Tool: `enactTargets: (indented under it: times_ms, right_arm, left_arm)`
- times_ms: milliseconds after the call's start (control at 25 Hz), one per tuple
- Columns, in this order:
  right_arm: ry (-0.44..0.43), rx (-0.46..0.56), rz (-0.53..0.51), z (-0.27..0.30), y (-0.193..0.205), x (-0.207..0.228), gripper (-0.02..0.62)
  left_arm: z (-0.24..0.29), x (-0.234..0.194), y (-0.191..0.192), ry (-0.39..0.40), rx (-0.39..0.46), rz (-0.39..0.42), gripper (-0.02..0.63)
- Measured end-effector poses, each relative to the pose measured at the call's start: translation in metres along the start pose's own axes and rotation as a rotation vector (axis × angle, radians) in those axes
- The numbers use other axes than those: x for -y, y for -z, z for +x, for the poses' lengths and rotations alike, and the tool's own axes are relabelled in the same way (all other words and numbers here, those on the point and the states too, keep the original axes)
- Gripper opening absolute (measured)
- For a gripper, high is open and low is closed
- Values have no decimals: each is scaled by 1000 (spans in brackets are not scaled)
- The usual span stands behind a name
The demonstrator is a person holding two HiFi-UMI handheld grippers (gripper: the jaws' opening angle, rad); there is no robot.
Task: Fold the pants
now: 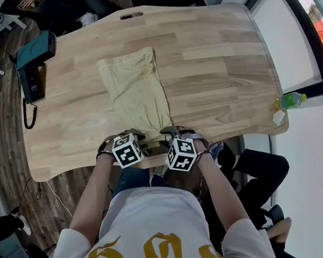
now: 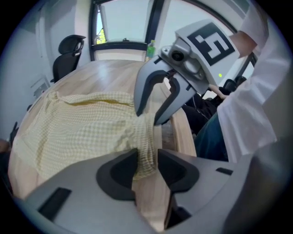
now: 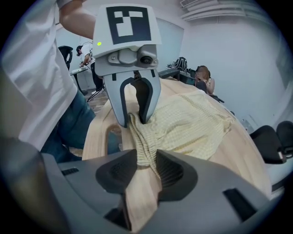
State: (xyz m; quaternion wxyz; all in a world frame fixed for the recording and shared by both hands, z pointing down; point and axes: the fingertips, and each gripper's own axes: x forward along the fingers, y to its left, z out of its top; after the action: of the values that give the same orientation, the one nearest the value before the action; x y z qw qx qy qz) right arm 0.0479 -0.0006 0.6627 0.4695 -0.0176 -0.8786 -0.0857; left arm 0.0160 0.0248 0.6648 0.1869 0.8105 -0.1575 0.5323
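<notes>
Pale yellow checked pants [image 1: 136, 90] lie flat, near end bunched.

Pale wooden table [image 1: 223, 62], dark plank floor [image 1: 1, 128]

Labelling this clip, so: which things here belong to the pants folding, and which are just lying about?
In the job: pants, left gripper and right gripper both clamped on them, table.
Lying about: green bottle, teal box, black corded device.
</notes>
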Motion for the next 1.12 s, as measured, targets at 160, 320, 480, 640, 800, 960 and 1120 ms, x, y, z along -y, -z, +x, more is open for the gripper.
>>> enactTargets:
  times_ms: [160, 320, 480, 640, 800, 960, 1120]
  right_arm:
    - [-48, 13, 97, -1, -1, 3, 123]
    - [-106, 30, 206, -4, -3, 7, 112]
    - [-125, 21, 249, -3, -3, 9, 107]
    - [-115, 5, 254, -5, -4, 9, 91]
    - [-91, 0, 212, -9, -11, 3, 59]
    - [-71, 14, 181, -18, -18, 0, 52]
    - [-49, 54, 185, -36, -31, 1, 51]
  left_arm:
    - [1, 6, 1, 32, -33, 46, 212]
    - [0, -5, -1, -5, 9, -18, 123]
    - [0, -6, -1, -18, 7, -38, 119]
    - [0, -6, 0, 17, 8, -82, 109]
    - [-7, -2, 3, 49, -13, -76, 91]
    - [-24, 3, -2, 43, -32, -33, 77]
    - [-44, 6, -8, 40, -31, -26, 77]
